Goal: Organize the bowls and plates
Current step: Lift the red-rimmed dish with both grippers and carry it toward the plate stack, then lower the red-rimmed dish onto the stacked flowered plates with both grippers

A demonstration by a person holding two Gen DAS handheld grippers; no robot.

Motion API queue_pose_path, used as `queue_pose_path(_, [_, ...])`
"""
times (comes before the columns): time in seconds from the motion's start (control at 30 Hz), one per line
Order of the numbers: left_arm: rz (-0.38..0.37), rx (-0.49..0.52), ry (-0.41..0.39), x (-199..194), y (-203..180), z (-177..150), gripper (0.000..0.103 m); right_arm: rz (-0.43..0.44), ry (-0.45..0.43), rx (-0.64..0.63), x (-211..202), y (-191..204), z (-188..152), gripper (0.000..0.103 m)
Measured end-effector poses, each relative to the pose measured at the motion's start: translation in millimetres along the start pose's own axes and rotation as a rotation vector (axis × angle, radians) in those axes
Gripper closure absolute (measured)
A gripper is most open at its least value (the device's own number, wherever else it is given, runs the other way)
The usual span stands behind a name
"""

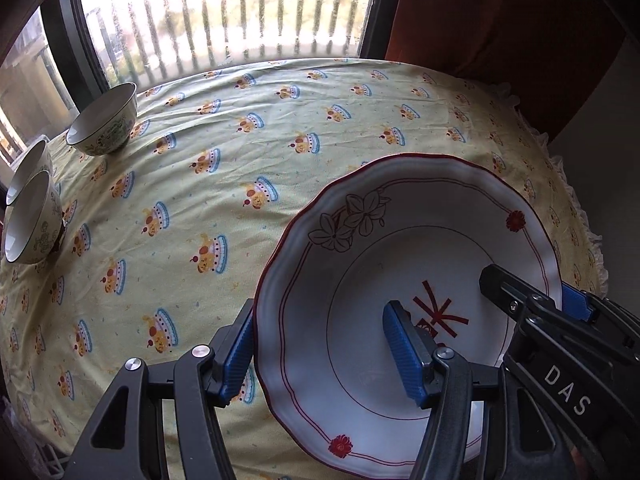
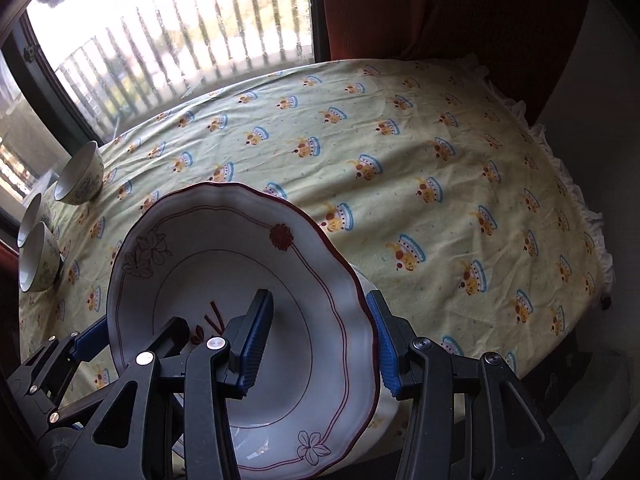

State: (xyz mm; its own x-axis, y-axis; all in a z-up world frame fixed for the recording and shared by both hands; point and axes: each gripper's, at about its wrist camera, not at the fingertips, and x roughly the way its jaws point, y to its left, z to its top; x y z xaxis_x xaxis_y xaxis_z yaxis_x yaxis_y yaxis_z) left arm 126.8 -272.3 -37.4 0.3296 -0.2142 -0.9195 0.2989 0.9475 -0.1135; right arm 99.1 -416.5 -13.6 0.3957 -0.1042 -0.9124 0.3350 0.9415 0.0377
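Note:
A white scalloped plate (image 1: pixel 360 220) with a dark red rim line, flower prints and a red mark in its middle hangs tilted above the tablecloth. My left gripper (image 1: pixel 320 354) is shut on its left rim, one blue pad outside and one inside the dish. My right gripper (image 1: pixel 540 296) is shut on the opposite rim. The right wrist view shows the same plate (image 2: pixel 224 248), with the right gripper (image 2: pixel 320 344) astride its right rim and the left gripper (image 2: pixel 128 338) on its left rim. Three patterned bowls (image 1: pixel 104 124) (image 1: pixel 26 172) (image 1: pixel 30 220) stand at the far left.
The table wears a pale yellow cloth (image 1: pixel 240 140) printed with small cakes, with a frilled hem (image 2: pixel 576 196) at the right. A barred window (image 1: pixel 240 8) is behind the table and a red curtain (image 1: pixel 500 20) hangs at the back right.

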Motion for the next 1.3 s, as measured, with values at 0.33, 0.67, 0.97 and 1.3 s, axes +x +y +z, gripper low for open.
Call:
queue_pose_path(0.33, [0.011,-0.056,0.076,26.7,-22.9,-8.3,0.040,0.007,0.087,-0.041,26.0,-30.0,-1.5,0.052])
queue_pose_path(0.67, [0.048,-0.134,0.091,42.5,-28.0,-16.0,0.040,0.058,0.137,-0.092,48.5,-40.4,4.0,0.052])
queue_pose_path(0.97, [0.086,-0.166,0.066,39.1,-29.7,-22.1,0.039,0.114,0.145,-0.142,52.1,-43.2,2.7,0.052])
queue_pose_path(1.3, [0.119,-0.202,0.058,36.8,-30.9,-26.7,0.040,0.161,0.097,-0.136,35.0,-63.6,0.8,0.079])
